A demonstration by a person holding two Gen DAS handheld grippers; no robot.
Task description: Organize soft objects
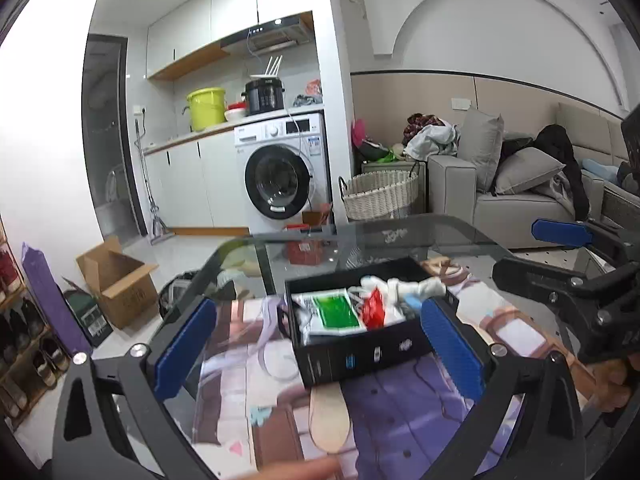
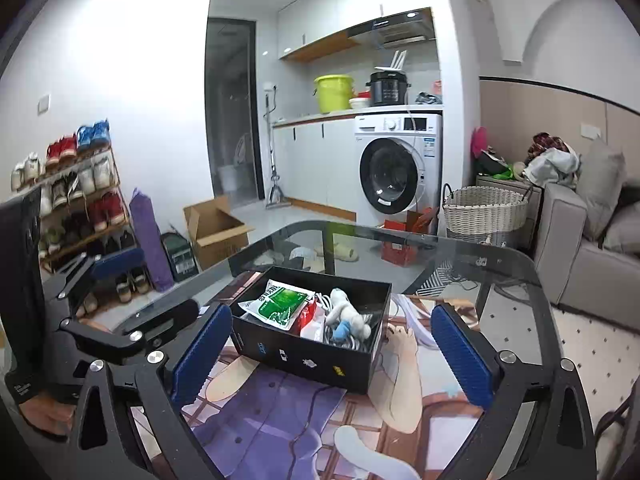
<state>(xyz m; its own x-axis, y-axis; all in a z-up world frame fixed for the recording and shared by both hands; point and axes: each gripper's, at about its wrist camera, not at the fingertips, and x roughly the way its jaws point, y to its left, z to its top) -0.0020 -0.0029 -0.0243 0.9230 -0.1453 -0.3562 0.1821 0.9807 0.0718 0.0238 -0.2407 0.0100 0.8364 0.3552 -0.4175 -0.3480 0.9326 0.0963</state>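
Sitting on the printed mat (image 2: 280, 412) atop the glass bench (image 2: 500, 264), a black box (image 2: 308, 354) holds the soft things: green packet (image 2: 280, 302) at 9 o'clock inside, red packet (image 1: 374, 306) in the middle, white plush toy (image 2: 348, 314) at 3 o'clock. Left gripper (image 1: 316, 344) hangs with jaws spread wide, empty, at the box's near side. Right gripper (image 2: 332, 352) likewise gapes, empty, fingers either side of the box, not touching. Laundry basket (image 2: 484, 208) at 1 o'clock, on the floor.
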